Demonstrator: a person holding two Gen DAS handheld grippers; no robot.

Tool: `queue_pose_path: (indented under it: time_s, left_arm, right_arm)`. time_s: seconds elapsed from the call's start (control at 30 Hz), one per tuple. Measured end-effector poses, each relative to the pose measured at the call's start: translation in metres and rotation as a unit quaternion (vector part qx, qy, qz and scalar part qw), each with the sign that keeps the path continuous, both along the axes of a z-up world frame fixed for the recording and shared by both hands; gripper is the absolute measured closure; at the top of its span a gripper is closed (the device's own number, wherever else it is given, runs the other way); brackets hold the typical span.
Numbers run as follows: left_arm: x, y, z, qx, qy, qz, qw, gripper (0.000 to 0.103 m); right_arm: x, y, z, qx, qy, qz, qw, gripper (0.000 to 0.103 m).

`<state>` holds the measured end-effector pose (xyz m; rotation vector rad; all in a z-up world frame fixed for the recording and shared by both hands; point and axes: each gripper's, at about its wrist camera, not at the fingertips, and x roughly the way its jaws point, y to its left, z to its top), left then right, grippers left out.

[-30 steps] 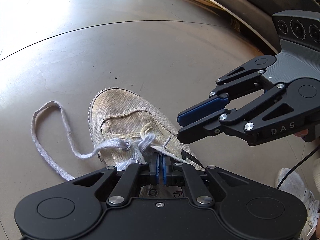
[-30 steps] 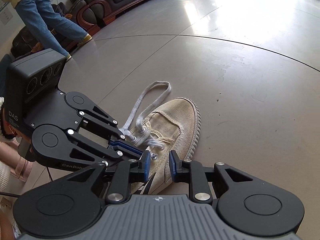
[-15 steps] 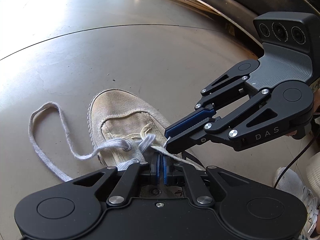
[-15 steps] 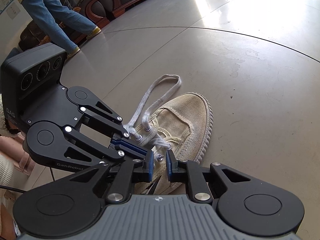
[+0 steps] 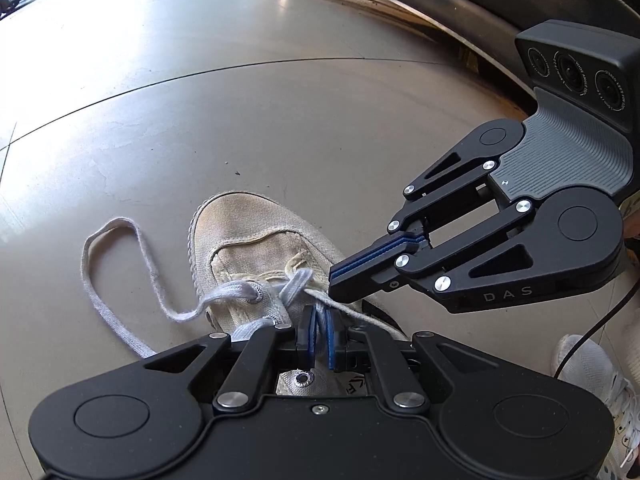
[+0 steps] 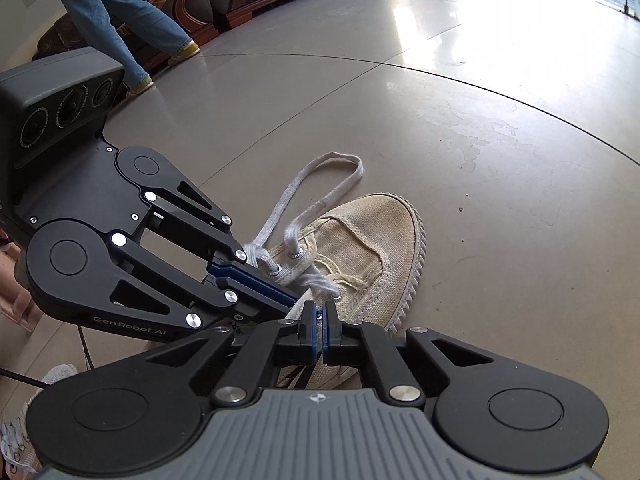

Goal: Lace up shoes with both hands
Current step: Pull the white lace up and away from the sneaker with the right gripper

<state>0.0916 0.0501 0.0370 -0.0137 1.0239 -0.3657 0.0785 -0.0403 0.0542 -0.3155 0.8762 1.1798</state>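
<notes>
Barely started: lace through the front eyelets only

Starts on a smooth, glossy grey floor (image 5: pixel 280 120), hard and reflective. Rests there flat on its sole: a low canvas shoe (image 5: pixel 248 232), cream, woven and a little grubby, with a rounded toe and a ribbed rubber rim, toe pointing away from both cameras. Judged by the threading, sits early in the job: crossed at the front rows, bare further up, nothing tied.

Closes hard, at the right gripper (image 5: pixel 334 284): black linkage, blue ribbed pads just brought together and pinching a thin strand of the lace (image 5: pixel 116 280) at its tip. Has just been easing apart, at the left gripper (image 5: pixel 319 330): pads parted by a narrow gap, the strand between them, seemingly no longer squeezed. Reads as a handover from left to right.

Trails off the shoe's side as one long slack loop of flat, soft, fuzzy pale-grey cotton, limp and likely to twist. Leaves at least one small metal eyelet (image 5: pixel 303 378) empty just behind the left pads; remaining rows and the knot yet to do.
</notes>
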Motion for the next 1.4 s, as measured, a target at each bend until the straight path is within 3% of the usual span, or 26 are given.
queue_pose_path:
  time_s: [0.03, 0.07, 0.23, 0.37, 0.57, 0.8, 1.07, 1.4]
  left_arm:
    - [-0.008, -0.003, 0.007, -0.002, -0.006, -0.005, 1.0, 0.081]
    - [-0.014, -0.006, 0.01, -0.002, -0.009, -0.012, 0.9999, 0.08]
    - [-0.026, -0.031, -0.005, 0.048, 0.007, -0.029, 0.9984, 0.082]
    - [-0.026, -0.03, -0.011, 0.046, 0.023, -0.007, 0.9986, 0.082]
    - [-0.024, -0.034, -0.013, 0.059, 0.025, -0.009, 0.9979, 0.08]
    - [-0.023, -0.035, -0.013, 0.065, 0.026, -0.012, 0.9975, 0.079]
    - [-0.016, -0.048, -0.015, 0.068, 0.025, -0.015, 0.9973, 0.079]
    - [-0.012, -0.047, -0.021, 0.07, 0.025, -0.021, 0.9971, 0.079]
  right_arm:
    - [-0.006, 0.0, 0.002, -0.005, -0.025, 0.004, 1.0, 0.1]
    - [-0.011, 0.001, 0.004, -0.011, -0.049, 0.007, 0.999, 0.1]
    - [-0.022, 0.004, 0.009, -0.039, -0.153, 0.003, 0.987, 0.101]
    - [-0.028, 0.0, 0.015, -0.063, -0.256, 0.0, 0.965, 0.101]
    - [-0.006, -0.023, 0.026, -0.105, -0.358, -0.054, 0.926, 0.101]
    - [0.031, -0.042, 0.045, -0.142, -0.424, -0.138, 0.884, 0.101]
    - [0.066, -0.097, 0.064, -0.179, -0.476, -0.217, 0.833, 0.101]
    - [0.09, -0.144, 0.079, -0.213, -0.507, -0.267, 0.791, 0.101]
